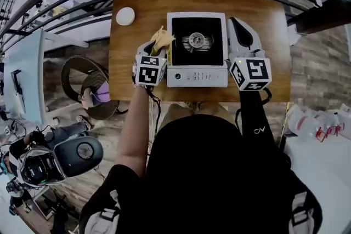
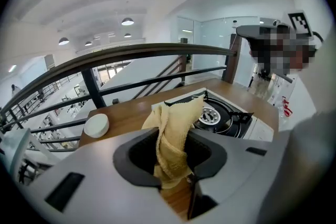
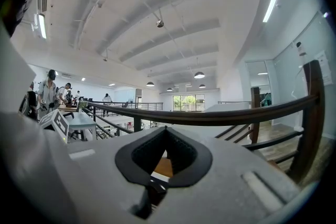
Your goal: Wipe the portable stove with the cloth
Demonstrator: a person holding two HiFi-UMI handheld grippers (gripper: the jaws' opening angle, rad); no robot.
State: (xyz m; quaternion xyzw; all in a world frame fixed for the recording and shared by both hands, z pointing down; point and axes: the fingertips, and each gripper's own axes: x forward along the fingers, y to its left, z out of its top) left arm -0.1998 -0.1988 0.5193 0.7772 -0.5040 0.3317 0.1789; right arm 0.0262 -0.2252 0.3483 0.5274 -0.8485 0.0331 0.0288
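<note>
My head view looks steeply down from above onto the table (image 1: 148,8) and stove (image 1: 197,41). The left gripper view sits low and close at the stove's left side and faces across it past the cloth (image 2: 173,139). Those two views share the stove, cloth and table. The right gripper view tilts upward over the railing (image 3: 210,115) toward the ceiling.

left gripper (image 1: 158,50): jaws clamped on cloth (image 1: 163,38) | right gripper (image 1: 236,23): jaws together

Wooden table (image 1: 269,24) bears portable stove (image 1: 197,77) and white disc (image 1: 125,16).
</note>
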